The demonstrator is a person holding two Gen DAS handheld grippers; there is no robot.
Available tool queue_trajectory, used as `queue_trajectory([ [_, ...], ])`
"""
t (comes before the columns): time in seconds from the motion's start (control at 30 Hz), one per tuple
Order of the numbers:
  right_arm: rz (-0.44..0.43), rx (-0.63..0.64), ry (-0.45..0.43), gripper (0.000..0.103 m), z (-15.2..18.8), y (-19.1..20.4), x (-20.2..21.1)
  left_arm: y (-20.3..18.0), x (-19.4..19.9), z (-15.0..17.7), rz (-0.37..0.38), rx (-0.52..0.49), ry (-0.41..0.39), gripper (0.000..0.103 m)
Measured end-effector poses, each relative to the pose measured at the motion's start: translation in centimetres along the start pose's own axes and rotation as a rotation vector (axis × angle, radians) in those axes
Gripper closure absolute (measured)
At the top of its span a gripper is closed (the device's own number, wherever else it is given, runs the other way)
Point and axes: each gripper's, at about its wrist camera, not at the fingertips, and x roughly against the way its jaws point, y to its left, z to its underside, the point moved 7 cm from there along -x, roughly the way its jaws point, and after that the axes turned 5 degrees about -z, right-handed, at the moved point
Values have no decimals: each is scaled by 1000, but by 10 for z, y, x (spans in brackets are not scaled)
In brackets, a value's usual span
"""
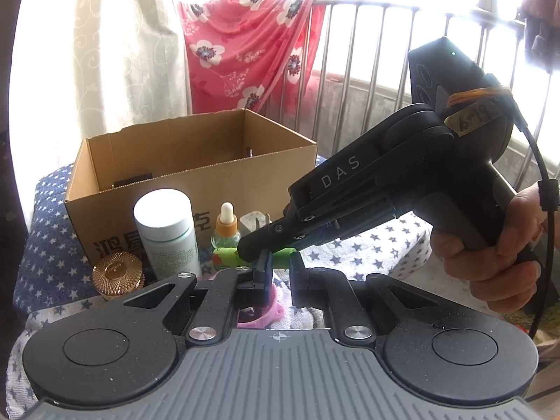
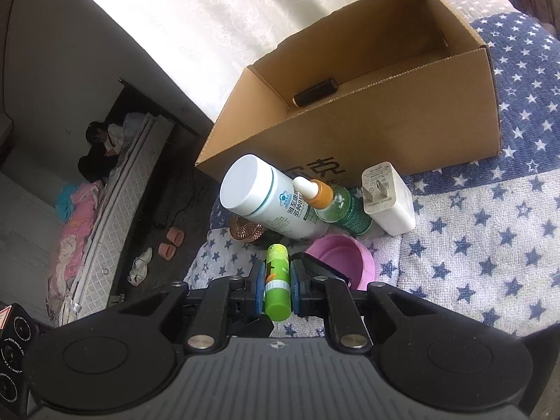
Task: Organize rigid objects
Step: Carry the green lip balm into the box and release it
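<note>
Green tube (image 2: 277, 283) sits pinched between the right claw (image 2: 277, 288) pads; left claw (image 1: 280, 273) grips its end.

Two wrist views, close on the cardboard box (image 1: 196, 175)

Left looks level at its front; right looks steeply down from its front-left corner; both share the box (image 2: 367, 105).

The gold lid (image 2: 246, 230) peeks out from behind the white bottle (image 2: 269, 199) — the pink bowl (image 1: 260, 311) hides under black fingers.
</note>
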Motion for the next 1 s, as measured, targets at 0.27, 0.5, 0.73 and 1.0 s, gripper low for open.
queue_trajectory([
  [0.27, -57, 106, -73, 87, -38, 47, 10, 13, 21, -43, -54, -15, -135, 94],
  [0.5, -57, 96, -13, 87, -92, 58, -38, 47, 1, -73, -125, -16, -143, 93],
  [0.73, 30, 44, 104, 87, -155, 39, -121, 110, -68, -87, -214, 43, -28, 92],
  [1.0, 102, -125, 191, 82, -177, -5, -175, 158, -86, -81, -254, 161, 42, 89],
])
